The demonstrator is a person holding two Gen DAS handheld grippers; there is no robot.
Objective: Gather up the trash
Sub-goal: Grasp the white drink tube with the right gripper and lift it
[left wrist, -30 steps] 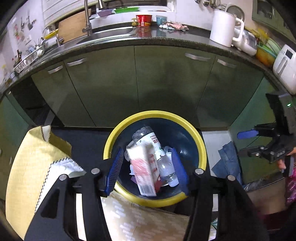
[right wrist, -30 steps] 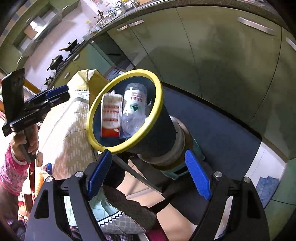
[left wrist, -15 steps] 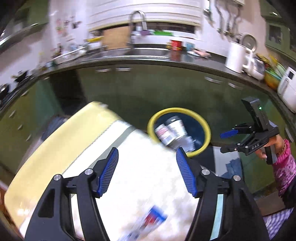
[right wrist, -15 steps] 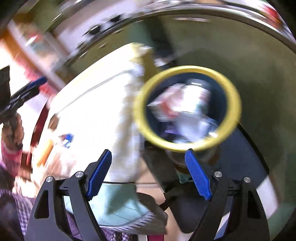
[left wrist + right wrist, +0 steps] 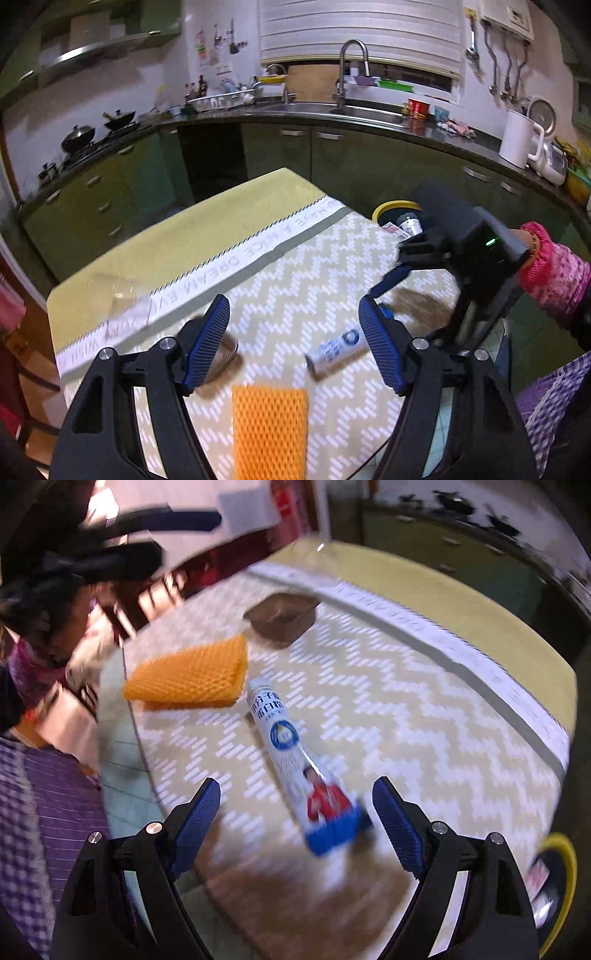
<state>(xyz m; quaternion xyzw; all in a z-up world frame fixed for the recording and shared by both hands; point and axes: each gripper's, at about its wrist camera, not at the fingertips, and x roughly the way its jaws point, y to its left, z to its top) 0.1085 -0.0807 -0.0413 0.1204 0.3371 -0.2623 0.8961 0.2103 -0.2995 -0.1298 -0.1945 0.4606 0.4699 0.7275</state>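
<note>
A white-and-blue drink pack [image 5: 291,753] lies on the zigzag tablecloth [image 5: 388,709]. Its blue end sits below and between the pads of my right gripper [image 5: 297,818], whose jaws are wide and still opening without touching it. An orange foam net [image 5: 192,675] and a brown tray [image 5: 282,618] lie beyond it. My left gripper [image 5: 293,343] hovers over the same cloth [image 5: 295,295], jaws opening with nothing between them. In its view the pack [image 5: 338,349] lies by the right pad, the orange net [image 5: 269,428] below, and the brown tray [image 5: 221,354] half hidden behind the left finger. The right gripper [image 5: 384,295] shows there too.
The yellow-rimmed trash bin [image 5: 397,214] with cartons and a bottle inside stands off the table's far right corner, also seen as the bin [image 5: 557,886]. Green cabinets [image 5: 351,162] and a dark counter run behind. A blurred clear cup [image 5: 110,291] stands on the cloth's left.
Both grippers have swung away from over the bin to above the table. The bin has slid to the edge of each view. The left jaws have widened.
</note>
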